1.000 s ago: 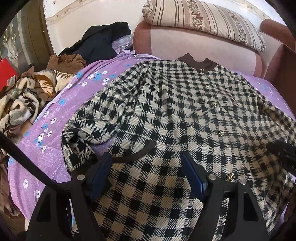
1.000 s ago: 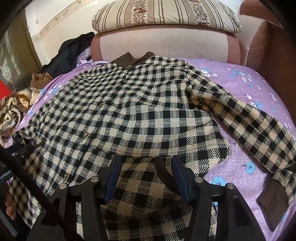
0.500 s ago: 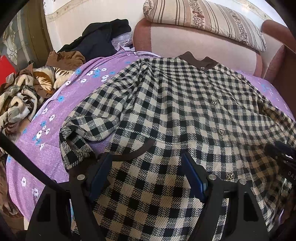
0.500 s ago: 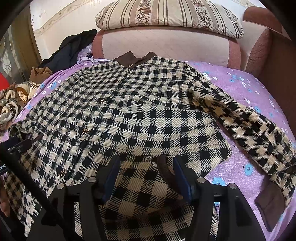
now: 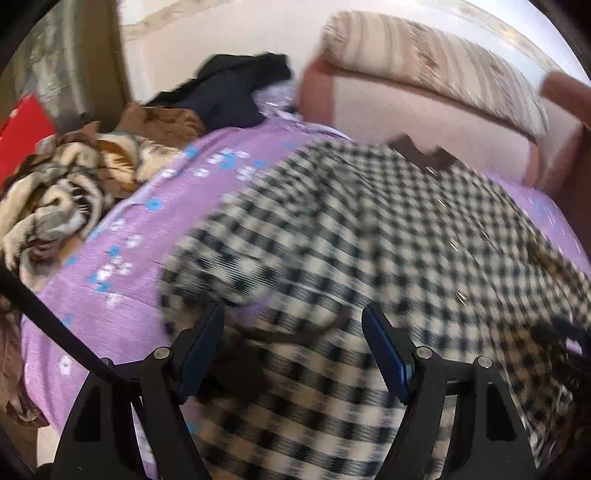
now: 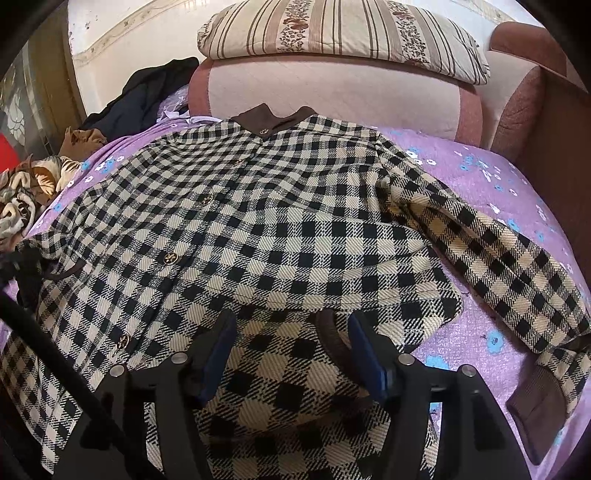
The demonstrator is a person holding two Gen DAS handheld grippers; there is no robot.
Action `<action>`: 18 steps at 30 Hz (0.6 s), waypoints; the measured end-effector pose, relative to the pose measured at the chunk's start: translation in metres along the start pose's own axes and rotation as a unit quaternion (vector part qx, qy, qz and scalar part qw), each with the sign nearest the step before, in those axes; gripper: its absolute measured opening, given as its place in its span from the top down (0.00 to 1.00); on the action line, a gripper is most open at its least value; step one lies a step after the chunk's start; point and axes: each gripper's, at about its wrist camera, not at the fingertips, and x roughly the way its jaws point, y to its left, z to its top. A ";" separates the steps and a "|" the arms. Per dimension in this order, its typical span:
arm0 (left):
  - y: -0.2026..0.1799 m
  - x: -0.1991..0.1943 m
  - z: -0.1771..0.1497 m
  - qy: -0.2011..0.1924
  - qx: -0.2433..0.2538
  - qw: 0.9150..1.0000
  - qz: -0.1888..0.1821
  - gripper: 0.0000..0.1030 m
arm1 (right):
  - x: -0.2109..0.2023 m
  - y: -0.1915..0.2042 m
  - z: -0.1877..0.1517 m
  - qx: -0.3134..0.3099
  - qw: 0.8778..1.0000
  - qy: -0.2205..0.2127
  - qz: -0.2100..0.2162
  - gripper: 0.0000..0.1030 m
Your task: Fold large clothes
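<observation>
A black-and-cream checked jacket (image 6: 280, 221) with a brown collar (image 6: 273, 120) lies front-up on a purple flowered bedspread (image 6: 480, 173). Its right sleeve (image 6: 491, 251) stretches toward the right edge, ending in a brown cuff (image 6: 532, 410). My right gripper (image 6: 288, 332) is open over the jacket's lower right hem, with cloth between the blue pads. My left gripper (image 5: 291, 332) is open over the jacket's lower left hem (image 5: 306, 387), beside the bunched left sleeve (image 5: 229, 266). The left wrist view is blurred by motion.
A striped pillow (image 6: 343, 33) rests on the pink headboard (image 6: 332, 96). Dark clothes (image 5: 229, 88), a brown garment (image 5: 159, 118) and a patterned blanket (image 5: 48, 206) are piled at the bed's left side. A brown sofa arm (image 6: 554, 140) stands at the right.
The left gripper has swung to the left, blurring its view. The right gripper has edged slightly forward over the hem. Both jaws stay open.
</observation>
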 end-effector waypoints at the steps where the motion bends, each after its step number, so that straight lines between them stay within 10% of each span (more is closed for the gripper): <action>1: 0.012 0.001 0.004 -0.001 -0.013 1.000 0.008 0.26 | 0.000 0.000 0.000 0.000 1.000 0.001 0.000 0.34; 8: 0.093 0.021 0.018 0.029 -0.116 0.992 0.049 0.26 | 0.002 0.003 -0.001 -0.004 1.000 0.002 0.000 0.32; 15: 0.102 0.063 0.000 0.113 -0.131 0.984 -0.029 0.27 | 0.007 0.005 -0.002 -0.008 1.000 0.009 0.002 0.31; 16: 0.098 0.068 -0.003 0.123 -0.125 0.984 -0.042 0.32 | 0.008 0.005 -0.002 -0.008 1.000 0.010 0.002 0.31; 18: 0.093 0.070 -0.004 0.130 -0.113 0.984 -0.032 0.81 | 0.008 0.004 -0.002 -0.008 1.000 0.011 0.003 0.31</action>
